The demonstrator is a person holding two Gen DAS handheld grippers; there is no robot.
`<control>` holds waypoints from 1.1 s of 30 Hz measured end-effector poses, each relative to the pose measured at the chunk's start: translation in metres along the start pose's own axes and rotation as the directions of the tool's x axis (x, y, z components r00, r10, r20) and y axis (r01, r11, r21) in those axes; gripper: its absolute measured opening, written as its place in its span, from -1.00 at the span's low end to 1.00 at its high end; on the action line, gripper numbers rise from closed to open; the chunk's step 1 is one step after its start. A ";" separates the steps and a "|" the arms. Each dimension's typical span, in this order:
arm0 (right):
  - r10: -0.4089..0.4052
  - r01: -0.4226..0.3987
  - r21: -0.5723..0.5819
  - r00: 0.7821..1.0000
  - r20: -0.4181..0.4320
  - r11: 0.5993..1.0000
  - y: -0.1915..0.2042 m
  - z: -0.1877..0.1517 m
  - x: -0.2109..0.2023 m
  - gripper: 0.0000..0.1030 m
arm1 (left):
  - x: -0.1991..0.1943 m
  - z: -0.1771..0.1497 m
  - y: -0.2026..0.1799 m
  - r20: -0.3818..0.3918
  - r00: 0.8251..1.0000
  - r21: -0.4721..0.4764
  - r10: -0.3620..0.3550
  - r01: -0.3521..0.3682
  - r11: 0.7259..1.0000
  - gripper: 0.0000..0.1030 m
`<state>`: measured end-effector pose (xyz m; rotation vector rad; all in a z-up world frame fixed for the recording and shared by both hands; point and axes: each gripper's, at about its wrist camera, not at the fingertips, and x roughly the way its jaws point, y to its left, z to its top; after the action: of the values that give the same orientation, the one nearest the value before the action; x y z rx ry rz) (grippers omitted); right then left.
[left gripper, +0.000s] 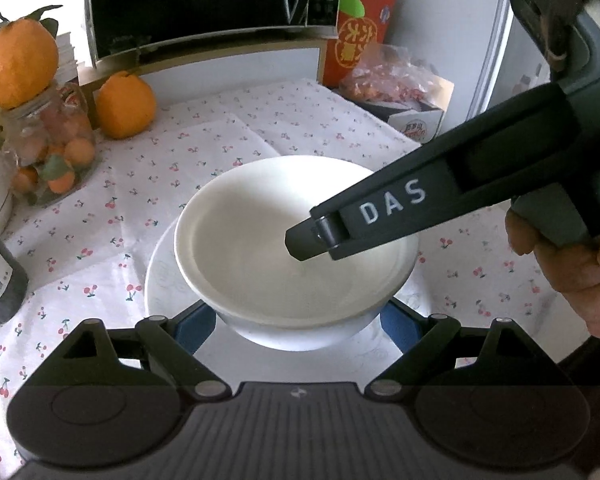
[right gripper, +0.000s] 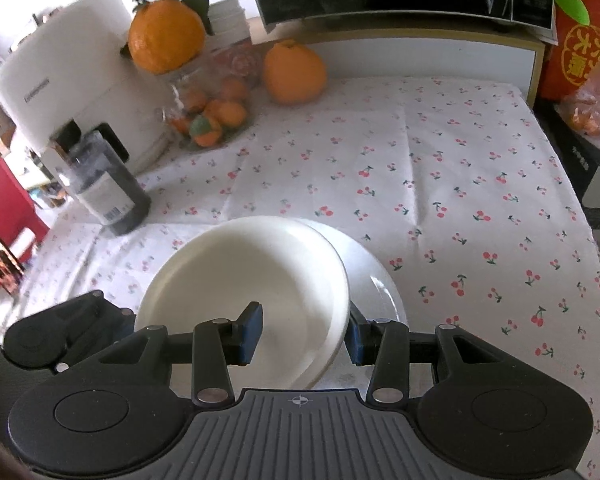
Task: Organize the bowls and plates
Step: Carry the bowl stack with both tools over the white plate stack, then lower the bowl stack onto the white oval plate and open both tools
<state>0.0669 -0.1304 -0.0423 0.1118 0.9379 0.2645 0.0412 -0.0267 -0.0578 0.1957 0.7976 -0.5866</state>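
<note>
From your left wrist, the left tool [left gripper: 296,326] stands wide, its blue pads either side of the white bowl's [left gripper: 284,240] base above the plate [left gripper: 160,280] on the cherry-print surface [left gripper: 220,128]. From your right wrist, the right tool [right gripper: 304,334] clamps the bowl's [right gripper: 240,276] near rim, one pad inside, one outside.

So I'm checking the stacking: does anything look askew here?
Yes. The white bowl sits tilted over the plate, not flat. The right tool straddles its near rim, one pad inside and one outside. Nothing looks spilled or broken.
</note>
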 end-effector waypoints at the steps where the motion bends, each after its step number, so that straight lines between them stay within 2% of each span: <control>1: -0.011 0.011 -0.010 1.000 -0.004 1.000 0.001 -0.002 0.002 -0.19 | 0.002 -0.001 -0.001 -0.008 1.000 0.005 0.005 -0.005 1.000 0.71; 6: -0.021 0.021 -0.042 1.000 -0.001 0.999 0.005 -0.006 0.004 -0.16 | 0.005 -0.003 -0.006 -0.017 0.999 0.045 0.035 -0.034 0.998 0.69; 9: -0.006 0.006 -0.015 1.000 -0.008 1.000 0.000 -0.005 0.004 -0.13 | 0.004 -0.002 -0.005 -0.019 0.999 0.047 0.032 -0.031 0.998 0.73; 11: 0.011 -0.011 0.012 1.000 -0.006 1.000 -0.004 -0.004 0.004 0.15 | 0.003 -0.003 -0.006 -0.019 0.999 0.050 0.030 -0.029 0.998 0.86; 14: 0.022 -0.023 0.033 1.000 0.012 0.999 -0.008 -0.002 0.002 0.46 | 0.000 -0.002 -0.007 -0.013 0.999 0.057 0.043 -0.042 0.997 0.94; 17: 0.028 -0.029 0.039 0.999 0.036 0.999 -0.010 -0.001 -0.002 0.59 | -0.003 -0.001 -0.006 -0.011 0.999 0.059 0.042 -0.041 0.997 0.98; 26: 0.037 -0.043 0.069 0.995 0.094 0.997 -0.022 0.002 -0.016 0.69 | -0.012 -0.004 -0.009 -0.032 0.999 0.088 0.030 -0.027 0.996 0.99; 33: 0.028 -0.043 0.090 0.985 0.168 0.995 -0.037 0.001 -0.035 0.74 | -0.028 -0.009 -0.014 -0.020 1.000 0.128 0.015 -0.012 0.992 0.99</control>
<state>0.0549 -0.1758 -0.0223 0.2338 0.7826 0.2403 0.0124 -0.0235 -0.0429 0.3250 0.7789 -0.6243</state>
